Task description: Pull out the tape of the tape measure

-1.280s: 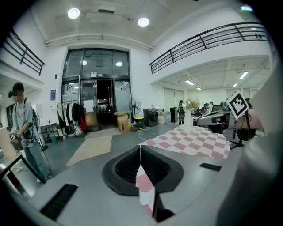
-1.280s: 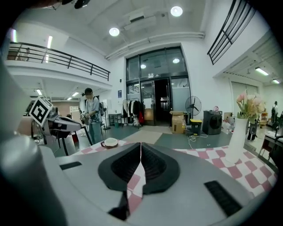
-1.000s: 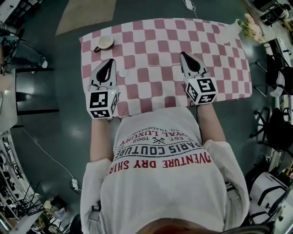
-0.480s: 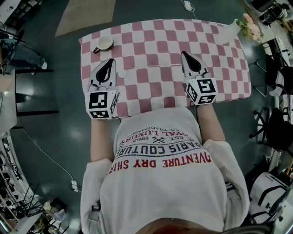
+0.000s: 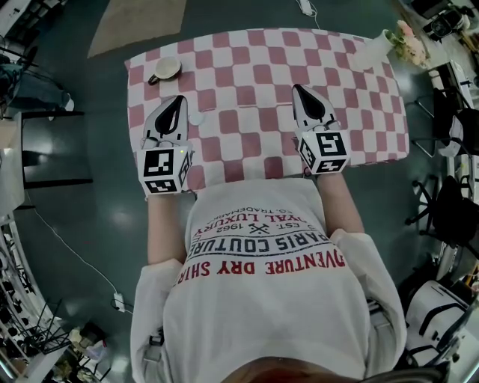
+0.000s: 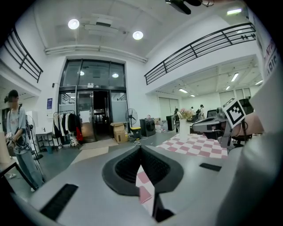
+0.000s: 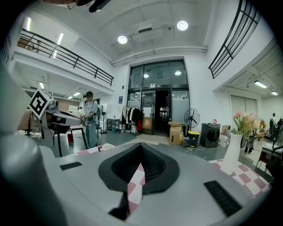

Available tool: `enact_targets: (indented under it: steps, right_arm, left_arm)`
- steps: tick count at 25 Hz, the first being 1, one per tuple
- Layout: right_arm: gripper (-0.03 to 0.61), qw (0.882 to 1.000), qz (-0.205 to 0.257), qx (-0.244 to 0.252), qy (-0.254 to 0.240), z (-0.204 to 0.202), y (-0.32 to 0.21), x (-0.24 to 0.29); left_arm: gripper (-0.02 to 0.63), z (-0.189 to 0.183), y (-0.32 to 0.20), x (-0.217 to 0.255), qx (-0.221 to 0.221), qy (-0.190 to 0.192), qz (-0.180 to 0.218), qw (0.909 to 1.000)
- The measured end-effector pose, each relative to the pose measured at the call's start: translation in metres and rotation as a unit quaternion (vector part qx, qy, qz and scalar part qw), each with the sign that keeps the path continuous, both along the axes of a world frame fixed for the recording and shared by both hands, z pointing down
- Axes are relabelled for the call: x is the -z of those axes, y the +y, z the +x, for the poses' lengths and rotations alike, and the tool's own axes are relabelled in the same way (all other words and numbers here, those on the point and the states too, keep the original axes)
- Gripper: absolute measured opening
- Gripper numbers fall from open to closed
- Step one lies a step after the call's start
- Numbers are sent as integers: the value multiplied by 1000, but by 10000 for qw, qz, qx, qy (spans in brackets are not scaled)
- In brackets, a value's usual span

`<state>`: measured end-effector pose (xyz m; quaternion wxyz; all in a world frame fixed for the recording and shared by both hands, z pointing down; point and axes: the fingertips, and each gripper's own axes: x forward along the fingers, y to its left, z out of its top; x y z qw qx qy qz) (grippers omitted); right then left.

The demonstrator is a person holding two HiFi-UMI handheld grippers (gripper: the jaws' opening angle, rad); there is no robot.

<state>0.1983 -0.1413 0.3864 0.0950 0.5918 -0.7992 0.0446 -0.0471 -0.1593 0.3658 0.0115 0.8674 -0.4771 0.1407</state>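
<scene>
So the worktop (image 5: 254,52) sits right in front of the person, running left to right. A cup (image 5: 165,69) is on it near the far left corner, and a vase (image 5: 372,52) stands at the far right corner. The left gripper (image 5: 178,100) hangs over the near left part and the right gripper (image 5: 297,89) over the near right part, well apart from each other. A small round thing (image 5: 195,118) lies on the worktop just right of the left gripper. Off the worktop's left side there's a side table (image 5: 56,149) on the floor, and a mat (image 5: 138,22) lies beyond the far left corner.
</scene>
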Motion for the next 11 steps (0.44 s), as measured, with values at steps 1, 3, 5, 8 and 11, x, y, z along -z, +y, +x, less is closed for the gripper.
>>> enact_targets:
  steps: [1,3,5,8,11]
  right_arm:
    - [26,10000,-15,11,6,-1,1,-1]
    - [26,10000,-45,15,10,-1,2,-2]
    - [26,10000,-54,13,12,0,4,-4]
    - [28,10000,-25,-12,10,2,5,-3]
    - [28,10000,8,-43,-35,5,5,-1]
  left_arm:
    - [17,0,1,0,5,14,7,10000]
    - [17,0,3,0,21,40,20,10000]
    - [17,0,4,-1,46,71,29,10000]
    - [17,-2,5,-1,126,76,77,9999]
    - [17,-4,6,-1,184,47,122,9997]
